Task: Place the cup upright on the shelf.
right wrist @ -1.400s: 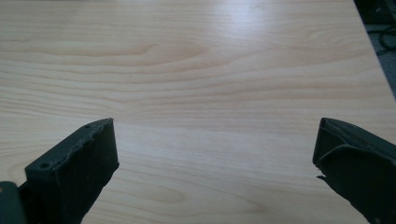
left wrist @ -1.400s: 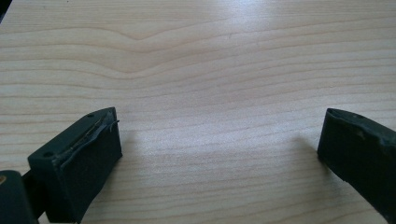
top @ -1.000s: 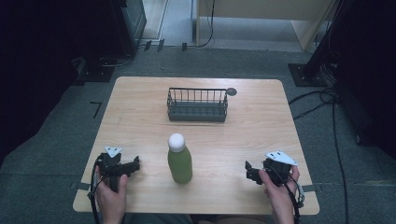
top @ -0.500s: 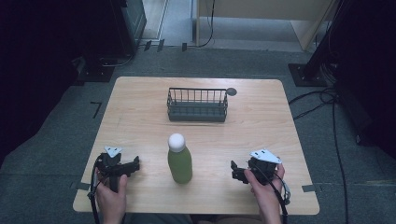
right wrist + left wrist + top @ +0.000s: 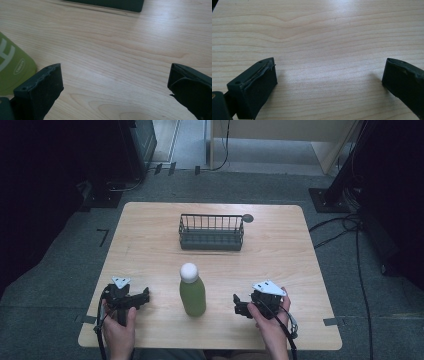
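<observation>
Landmark: green bottle with white round cap [image 5: 192,293], upright on light wooden table [image 5: 150,235], near front edge, approx. centred left-right. Dark wire basket [image 5: 211,232] sits behind bottle, well apart, toward far edge. Small dark round disc [image 5: 248,218] lies just beside basket's right far corner. Left gripper [image 5: 136,300] rests left of bottle; right gripper [image 5: 241,306] right of bottle, nearer.

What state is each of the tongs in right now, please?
Left tongs: open, holding nothing, above bare table.
Right tongs: open, holding nothing, with the green bottle just beside one jaw.
</observation>
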`<act>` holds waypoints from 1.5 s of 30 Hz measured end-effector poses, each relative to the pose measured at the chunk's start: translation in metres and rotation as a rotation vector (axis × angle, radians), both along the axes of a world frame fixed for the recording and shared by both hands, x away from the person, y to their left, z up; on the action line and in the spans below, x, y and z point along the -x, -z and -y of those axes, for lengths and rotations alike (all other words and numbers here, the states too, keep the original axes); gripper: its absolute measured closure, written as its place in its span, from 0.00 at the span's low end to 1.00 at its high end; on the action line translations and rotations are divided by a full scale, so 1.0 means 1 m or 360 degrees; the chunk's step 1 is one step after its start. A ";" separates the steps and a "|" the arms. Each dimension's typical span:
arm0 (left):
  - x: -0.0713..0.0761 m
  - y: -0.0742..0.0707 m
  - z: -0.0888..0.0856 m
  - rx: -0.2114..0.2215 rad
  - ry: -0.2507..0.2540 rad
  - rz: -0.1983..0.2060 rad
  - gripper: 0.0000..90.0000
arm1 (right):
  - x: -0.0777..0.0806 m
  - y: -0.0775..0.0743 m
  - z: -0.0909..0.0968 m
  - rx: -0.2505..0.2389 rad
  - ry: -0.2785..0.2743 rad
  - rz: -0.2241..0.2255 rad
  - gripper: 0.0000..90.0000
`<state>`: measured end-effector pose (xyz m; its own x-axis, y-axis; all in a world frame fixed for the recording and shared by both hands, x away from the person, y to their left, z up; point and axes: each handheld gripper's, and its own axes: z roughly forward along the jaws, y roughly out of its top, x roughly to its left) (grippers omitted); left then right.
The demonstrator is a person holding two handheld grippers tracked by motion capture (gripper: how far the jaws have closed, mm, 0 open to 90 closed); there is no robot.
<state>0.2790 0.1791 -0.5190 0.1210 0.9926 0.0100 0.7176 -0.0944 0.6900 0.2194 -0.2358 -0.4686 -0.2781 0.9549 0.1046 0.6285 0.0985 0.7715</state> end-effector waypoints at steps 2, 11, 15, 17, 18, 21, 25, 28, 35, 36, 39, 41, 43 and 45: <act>0.000 0.000 0.000 -0.0001 0.0000 -0.0001 0.00 | 0.001 -0.001 -0.004 -0.0003 -0.0019 0.0003 0.00; 0.000 0.000 0.000 0.0000 0.0000 0.0000 0.00 | 0.006 -0.005 -0.023 -0.0025 -0.0092 0.0024 0.00; 0.000 0.000 0.000 0.0000 0.0000 0.0000 0.00 | 0.007 -0.006 -0.031 -0.0030 -0.0121 0.0027 0.00; 0.000 0.000 0.000 0.0000 0.0000 0.0000 0.00 | 0.008 -0.007 -0.035 -0.0036 -0.0133 0.0029 0.00; 0.000 0.000 0.000 0.0000 0.0000 0.0000 0.00 | 0.008 -0.007 -0.037 -0.0039 -0.0143 0.0030 0.00; 0.000 0.000 0.000 0.0000 -0.0001 0.0000 0.00 | 0.009 -0.009 -0.043 -0.0052 -0.0167 0.0034 0.00; 0.000 0.000 0.000 0.0000 0.0000 0.0000 0.00 | 0.011 -0.010 -0.052 -0.0070 -0.0209 0.0033 0.00; 0.000 0.000 0.000 -0.0001 -0.0001 0.0000 0.00 | 0.012 -0.012 -0.059 -0.0081 -0.0254 0.0039 0.00; 0.000 0.000 0.000 0.0000 0.0000 0.0000 0.00 | 0.015 -0.014 -0.067 -0.0102 -0.0297 0.0039 0.00; 0.000 0.000 0.000 0.0000 0.0000 -0.0001 0.00 | 0.016 -0.014 -0.070 -0.0108 -0.0313 0.0043 0.00; 0.000 0.000 0.000 0.0000 0.0000 0.0000 0.00 | 0.018 -0.015 -0.073 -0.0117 -0.0334 0.0045 0.00; 0.000 0.000 0.000 0.0000 0.0000 0.0000 0.00 | 0.018 -0.015 -0.074 -0.0116 -0.0337 0.0045 0.00; 0.000 0.000 0.000 -0.0001 0.0000 -0.0001 0.00 | 0.018 -0.015 -0.077 -0.0132 -0.0354 0.0041 0.00; 0.000 0.000 0.000 0.0000 -0.0001 -0.0001 0.00 | 0.018 -0.016 -0.080 -0.0135 -0.0371 0.0047 0.00</act>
<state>0.2790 0.1792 -0.5189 0.1206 0.9926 0.0103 0.7180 -0.0944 0.6896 0.2013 -0.1560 -0.4530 -0.4939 0.8527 0.1702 0.5736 0.1723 0.8008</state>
